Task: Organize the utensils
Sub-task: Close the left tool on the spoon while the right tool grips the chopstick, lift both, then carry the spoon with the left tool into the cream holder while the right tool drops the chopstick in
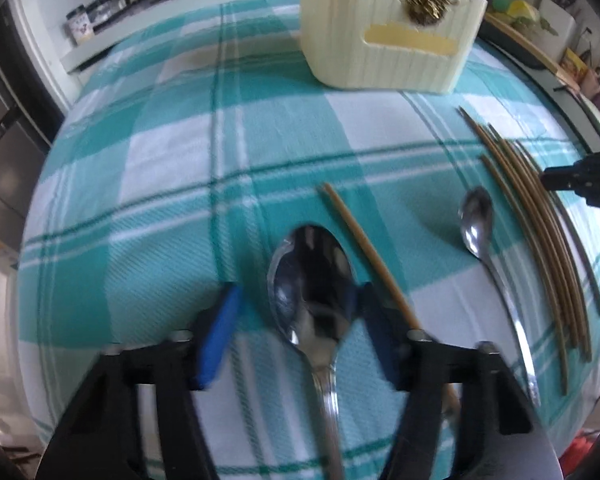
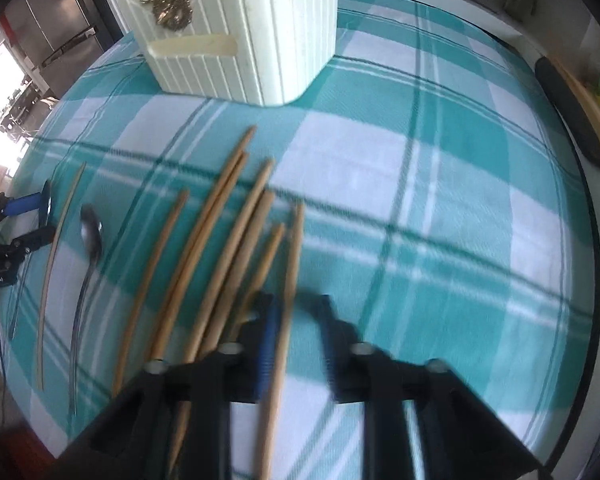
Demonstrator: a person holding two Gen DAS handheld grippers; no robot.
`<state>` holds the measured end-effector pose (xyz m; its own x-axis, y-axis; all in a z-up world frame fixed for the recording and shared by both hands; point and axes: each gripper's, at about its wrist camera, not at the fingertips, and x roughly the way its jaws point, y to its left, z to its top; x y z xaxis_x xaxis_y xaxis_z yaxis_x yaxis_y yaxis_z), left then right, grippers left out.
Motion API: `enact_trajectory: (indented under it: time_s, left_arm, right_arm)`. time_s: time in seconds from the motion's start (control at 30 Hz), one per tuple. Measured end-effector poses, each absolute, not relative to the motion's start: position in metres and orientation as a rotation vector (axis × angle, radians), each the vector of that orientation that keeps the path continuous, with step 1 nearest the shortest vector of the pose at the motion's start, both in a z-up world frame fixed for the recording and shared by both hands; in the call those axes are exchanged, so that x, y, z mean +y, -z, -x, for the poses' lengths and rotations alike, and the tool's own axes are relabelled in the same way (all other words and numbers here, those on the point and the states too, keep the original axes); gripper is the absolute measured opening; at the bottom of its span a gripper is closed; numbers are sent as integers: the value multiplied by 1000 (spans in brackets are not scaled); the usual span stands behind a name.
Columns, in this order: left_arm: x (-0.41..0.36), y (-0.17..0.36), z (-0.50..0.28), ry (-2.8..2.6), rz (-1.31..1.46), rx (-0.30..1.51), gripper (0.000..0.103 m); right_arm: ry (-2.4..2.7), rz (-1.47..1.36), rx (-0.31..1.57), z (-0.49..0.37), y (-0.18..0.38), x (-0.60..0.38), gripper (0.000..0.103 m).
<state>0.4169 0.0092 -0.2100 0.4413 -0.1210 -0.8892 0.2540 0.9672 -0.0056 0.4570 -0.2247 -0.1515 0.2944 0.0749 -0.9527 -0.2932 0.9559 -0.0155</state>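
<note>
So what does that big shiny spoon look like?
The large shiny metal spoon lies flat on the teal-and-white checked tablecloth, bowl up, pointing away, mirroring the room. Its slim handle runs back between the open blue-padded left gripper. A single wooden chopstick lies just to its right.

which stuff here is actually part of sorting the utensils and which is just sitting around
Part of the job:
- large spoon between the open left gripper
- small spoon
- lone chopstick
- chopstick group, one between the open right gripper
- cream utensil holder

Just lying about:
- bottles and jars on the side counter
- checked tablecloth
</note>
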Motion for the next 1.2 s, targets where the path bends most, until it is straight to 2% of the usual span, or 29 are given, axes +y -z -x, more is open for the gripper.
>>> enact_trajectory:
  time_s: [0.2, 0.53, 0.77, 1.2]
  left_arm:
    - [31, 199, -414, 259, -32, 1046, 42]
    - [45, 132, -359, 297, 66, 819, 42]
    - [45, 96, -326, 311, 65, 706, 42]
    - [46, 52, -322, 357, 81, 634, 42]
  right_arm:
    - [-241, 80, 1140, -439, 127, -239, 7]
    - [-235, 20, 880, -359, 40, -267, 7]
    - [-215, 27, 735, -315, 6, -264, 7]
    - [-226, 69, 588, -312, -41, -247, 7]
